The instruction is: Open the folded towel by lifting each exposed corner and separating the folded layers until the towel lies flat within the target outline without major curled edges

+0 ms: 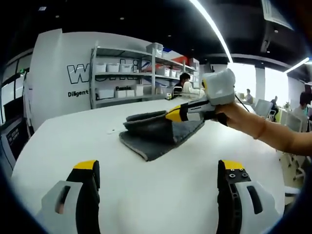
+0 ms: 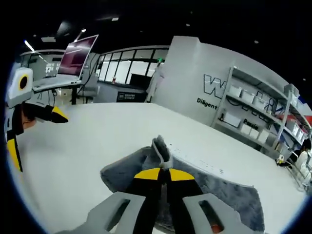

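A grey folded towel (image 1: 155,131) lies on the white table (image 1: 68,141), a little beyond the middle. My right gripper (image 1: 171,115), held by a hand (image 1: 236,117), reaches in from the right and is shut on the towel's upper layer, lifting its edge slightly. In the right gripper view the yellow-tipped jaws of my right gripper (image 2: 164,171) pinch a raised fold of the towel (image 2: 121,171). My left gripper (image 1: 158,165) hovers over bare table in front of the towel, jaws wide apart and nothing between them. The left gripper (image 2: 34,129) is also at the left edge of the right gripper view.
Metal shelving with white bins (image 1: 124,78) stands past the table's far edge, beside a white wall with lettering (image 1: 80,73). People sit at desks at the far right (image 1: 273,105). A large screen (image 2: 75,53) stands beyond the table. Bare tabletop (image 2: 97,131) surrounds the towel.
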A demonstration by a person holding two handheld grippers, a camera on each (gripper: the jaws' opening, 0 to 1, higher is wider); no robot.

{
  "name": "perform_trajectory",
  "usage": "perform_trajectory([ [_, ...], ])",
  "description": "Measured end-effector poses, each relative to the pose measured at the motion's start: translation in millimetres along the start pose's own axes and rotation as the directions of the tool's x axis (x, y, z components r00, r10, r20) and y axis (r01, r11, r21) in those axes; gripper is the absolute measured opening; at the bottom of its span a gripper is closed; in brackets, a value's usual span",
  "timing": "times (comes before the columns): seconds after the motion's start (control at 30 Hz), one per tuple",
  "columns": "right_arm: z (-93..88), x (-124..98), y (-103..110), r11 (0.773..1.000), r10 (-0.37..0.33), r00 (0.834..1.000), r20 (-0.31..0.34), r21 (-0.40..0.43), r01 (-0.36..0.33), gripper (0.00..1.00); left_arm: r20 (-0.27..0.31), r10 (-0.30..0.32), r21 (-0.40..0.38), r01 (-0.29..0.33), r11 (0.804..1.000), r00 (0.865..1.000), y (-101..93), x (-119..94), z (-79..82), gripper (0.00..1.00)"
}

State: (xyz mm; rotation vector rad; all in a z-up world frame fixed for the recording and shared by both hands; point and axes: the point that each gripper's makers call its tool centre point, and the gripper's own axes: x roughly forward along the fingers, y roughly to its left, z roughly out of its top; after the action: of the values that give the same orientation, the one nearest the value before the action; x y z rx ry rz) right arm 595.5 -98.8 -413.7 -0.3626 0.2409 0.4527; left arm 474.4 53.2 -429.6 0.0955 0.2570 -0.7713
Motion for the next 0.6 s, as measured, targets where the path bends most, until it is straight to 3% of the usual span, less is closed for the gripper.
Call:
perform_trajectory([
  [0.27, -14.1, -14, -48, 0.994, -0.105, 0.994, -0.033, -0.035, 0.104, 0.0, 0.002, -0.001, -0.006, 0.001, 1.0, 1.0, 1.3, 2, -0.6, 0.99],
  [0.5, -28.4, -34, -91, 0.969, -0.228, 0.971, -0.069, -0.113, 0.219, 0.0, 0.016, -0.001, -0.014, 0.001, 1.0, 1.0, 1.1, 1, 0.8, 0.99],
  [0.6, -31.2, -48, -112, 0.956, -0.29, 0.956, -0.048, -0.071, 0.286, 0.0, 0.024, -0.012, -0.027, 0.013, 1.0, 1.0, 1.7, 2, 3.8, 0.99],
])
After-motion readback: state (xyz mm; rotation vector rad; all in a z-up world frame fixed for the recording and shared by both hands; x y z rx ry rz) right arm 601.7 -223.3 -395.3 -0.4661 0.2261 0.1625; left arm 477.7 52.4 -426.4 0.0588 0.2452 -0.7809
